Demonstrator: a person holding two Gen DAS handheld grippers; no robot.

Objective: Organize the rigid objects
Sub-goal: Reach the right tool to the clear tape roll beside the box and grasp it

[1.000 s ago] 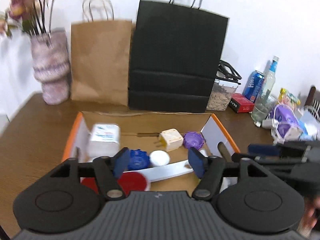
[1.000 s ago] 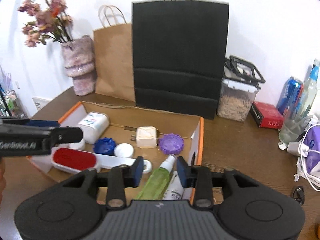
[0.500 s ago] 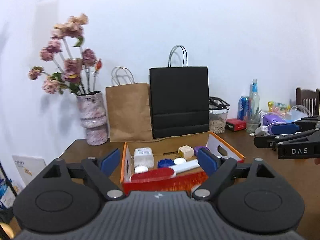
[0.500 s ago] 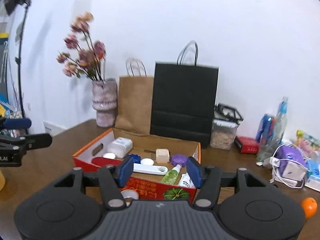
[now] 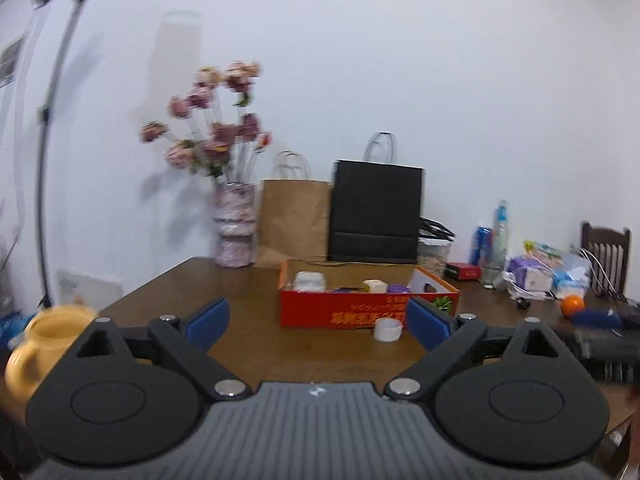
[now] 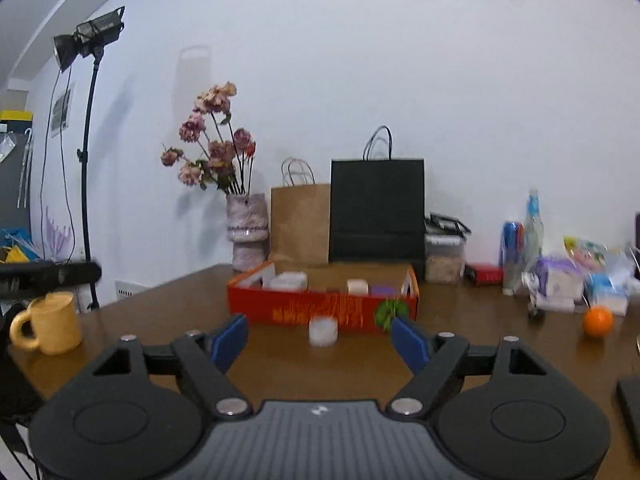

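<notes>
Where jaws gape: 1 red box [image 6: 320,312], 1 white cap [image 6: 323,331], 2 bags.

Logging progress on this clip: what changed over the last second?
Both tools, left and right, pulled back from over the red box to the table's near side, empty and opened wider. The box's contents and the small white lid in front of it look unmoved.

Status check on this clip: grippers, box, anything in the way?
Left gripper open, empty. Right gripper open, empty. Red box on table, items inside. White cap sits outside, in front.
</notes>
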